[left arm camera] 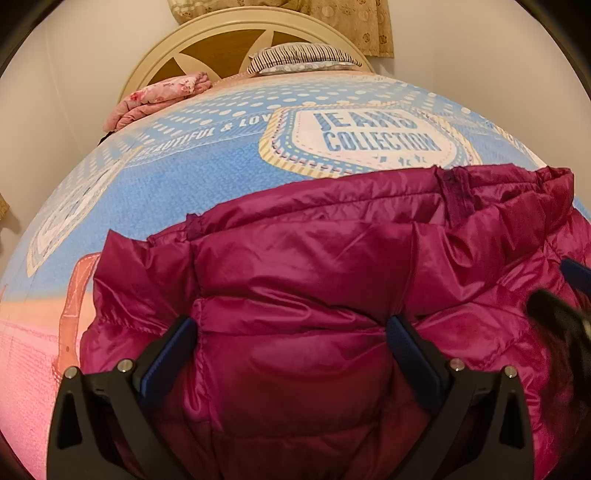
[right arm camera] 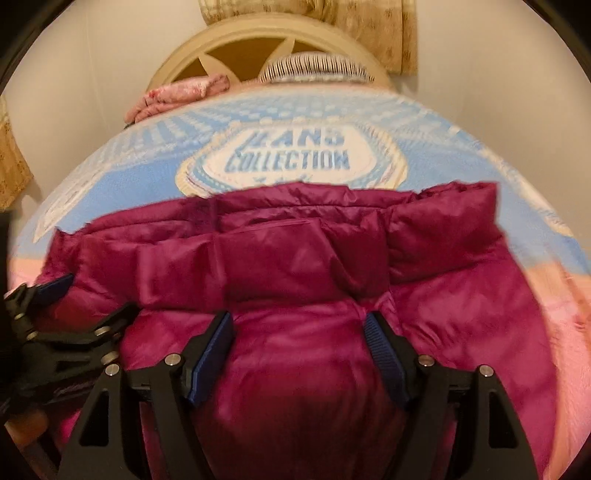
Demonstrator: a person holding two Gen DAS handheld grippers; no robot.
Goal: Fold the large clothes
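Observation:
A magenta puffer jacket (left arm camera: pixel 314 258) lies in a thick bundle on the bed, its upper edge toward the headboard. My left gripper (left arm camera: pixel 291 328) stands wide open, with a bulge of the jacket between its blue pads (left arm camera: pixel 170 354). In the right wrist view the jacket (right arm camera: pixel 295 251) swells up between the fingers of my right gripper (right arm camera: pixel 297 325), which is shut on a thick fold of it. The left gripper (right arm camera: pixel 55 295) shows at that view's left edge. The right gripper (left arm camera: pixel 557 317) is a dark blur at the right of the left wrist view.
A blue and pink printed blanket (left arm camera: pixel 184 166) covers the bed. At its head are a folded pink quilt (left arm camera: pixel 159 96), a striped pillow (left arm camera: pixel 299 57) and a cream headboard (left arm camera: pixel 155 55). Pale walls stand on both sides, with a patterned curtain (left arm camera: pixel 354 22) behind.

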